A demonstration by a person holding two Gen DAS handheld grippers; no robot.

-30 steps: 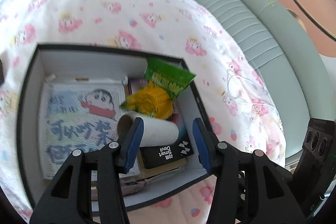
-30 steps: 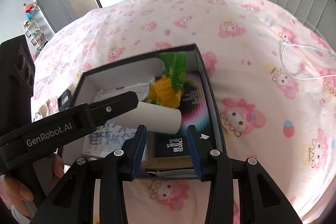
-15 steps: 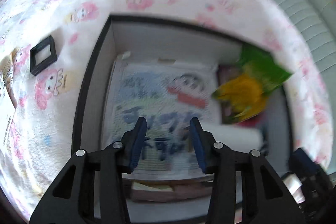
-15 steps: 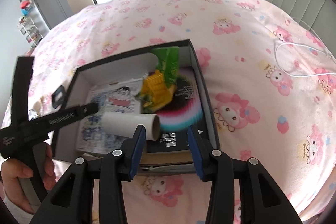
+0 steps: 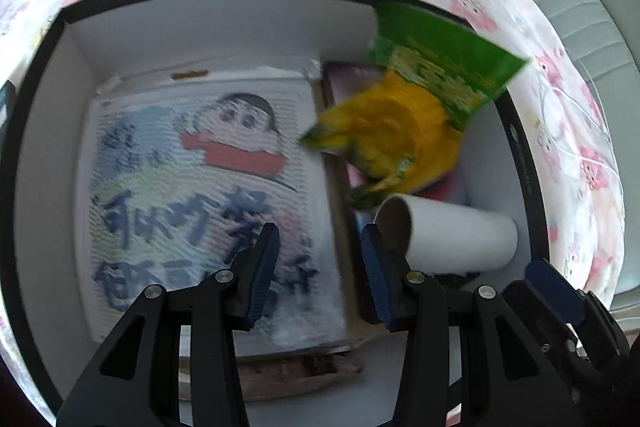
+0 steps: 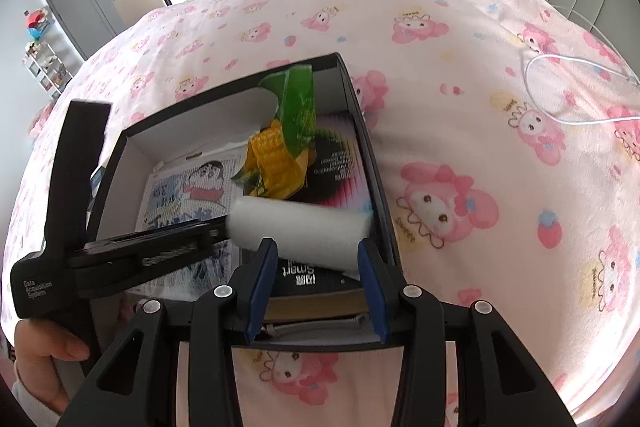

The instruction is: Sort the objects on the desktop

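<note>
Two tools hang over the box (image 6: 362,115) on the bed (image 6: 460,75), and we read them left to right. Our left tool (image 5: 320,267) is open and empty, with the cartoon pad (image 5: 200,195) just ahead of it and the tube (image 5: 448,239) at its right finger. We judge the tube was laid flat there to fit among the contents. Beyond it lies the corn packet (image 5: 404,123), propped on the far wall. Our right tool (image 6: 316,283) is also open and empty, above the black book (image 6: 308,277), with the tube just ahead of its fingers.
</note>
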